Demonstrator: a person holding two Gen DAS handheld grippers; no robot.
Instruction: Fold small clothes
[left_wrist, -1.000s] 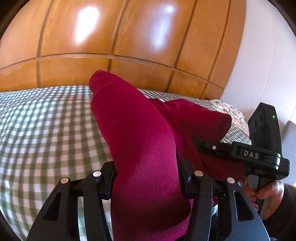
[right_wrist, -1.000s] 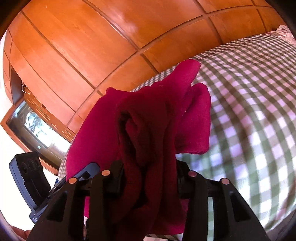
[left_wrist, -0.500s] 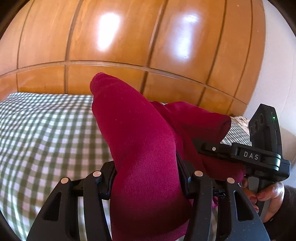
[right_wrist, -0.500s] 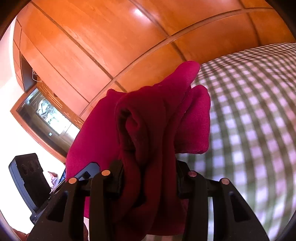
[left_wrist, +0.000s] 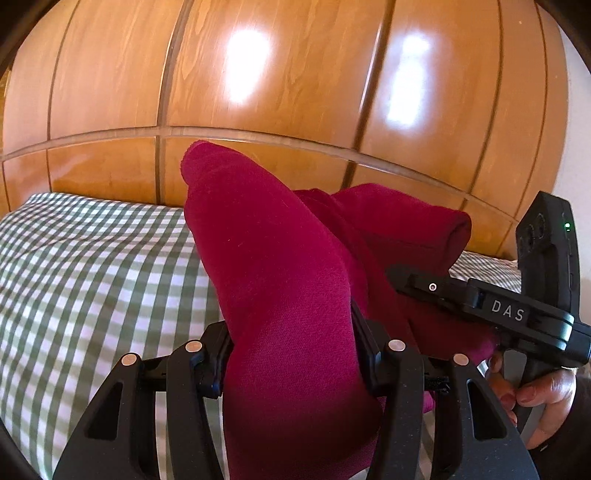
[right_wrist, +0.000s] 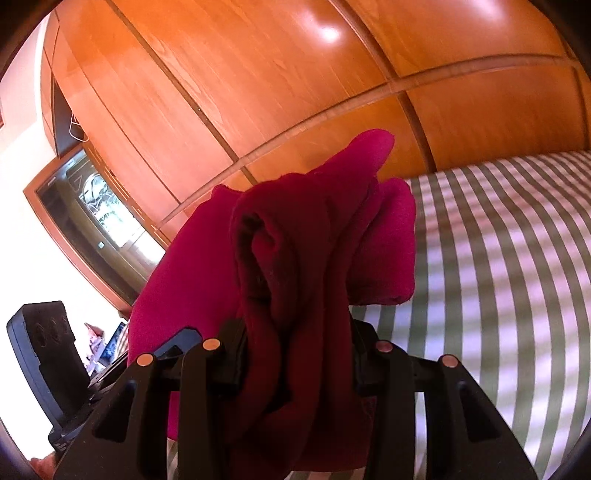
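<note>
Item: one crimson garment (left_wrist: 280, 280), soft knit, bunched into thick folds. We record it lifted clear above the bed, carried between both tools.

Left gripper (left_wrist: 291, 354): we find its jaws clenched on a broad fold of the garment, the cloth filling the gap between them and standing up past the fingertips to a rounded tip. More of the cloth drops below the jaws.

Right gripper (right_wrist: 297, 354): we find its jaws likewise clenched on a rolled, layered bundle of the same garment (right_wrist: 306, 258). A pointed corner rises above the bundle and a folded flap hangs to the right of it.

From the left wrist view we see the right gripper (left_wrist: 491, 310) side-on just beside the left one, lettered "DAS", with the person's hand (left_wrist: 535, 398) on its handle and a cuffed opening of the garment lying just above it.

Under and beyond the garment: a bed with a green-and-white checked cover (left_wrist: 92, 280).

Behind the bed: glossy wooden panelling (left_wrist: 280, 81).

Far left of the right wrist view: a wood-framed glass pane (right_wrist: 96, 221).

Containers: we can make out none in either view; the garment sits in nothing but the two grippers.
</note>
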